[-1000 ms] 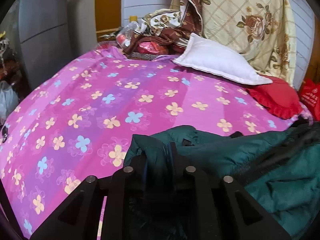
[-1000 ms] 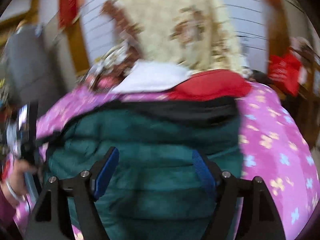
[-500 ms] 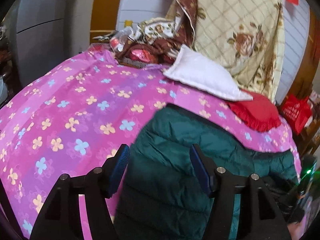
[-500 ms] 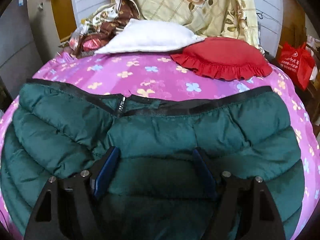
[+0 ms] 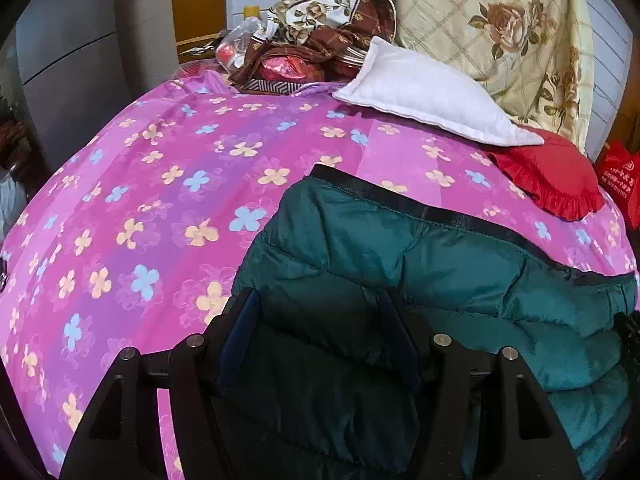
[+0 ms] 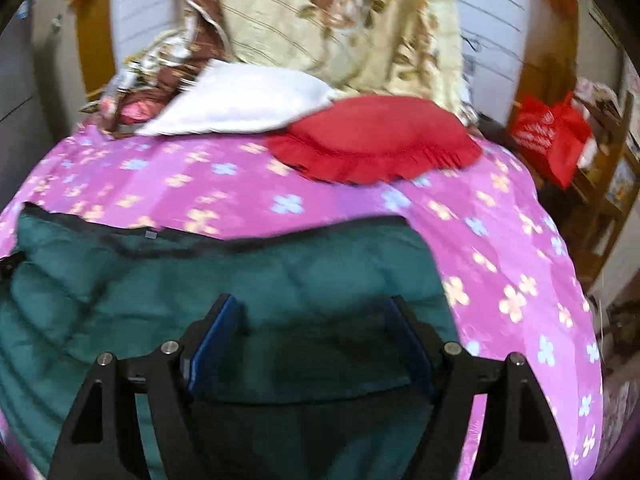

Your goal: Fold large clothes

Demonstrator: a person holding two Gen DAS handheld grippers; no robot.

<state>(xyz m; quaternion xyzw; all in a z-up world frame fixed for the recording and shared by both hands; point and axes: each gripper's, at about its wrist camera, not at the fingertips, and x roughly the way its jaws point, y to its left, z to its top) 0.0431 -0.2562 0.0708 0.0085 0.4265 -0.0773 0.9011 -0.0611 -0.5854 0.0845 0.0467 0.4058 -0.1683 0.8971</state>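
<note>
Left wrist — puffy quilted green jacket [image 5: 460, 264]

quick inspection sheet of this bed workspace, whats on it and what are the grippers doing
surface: pink floral bedsheet, mostly bare.
job's things: green puffer jacket lies at the near edge, black-trimmed edge facing the pillows.
clutter: white pillow, red frilled cushion, heaped floral bedding.
grippers: left gripper open over the jacket; right gripper open over it too.
cables: nothing seen.
surroundings: red bag, grey cabinet.
</note>
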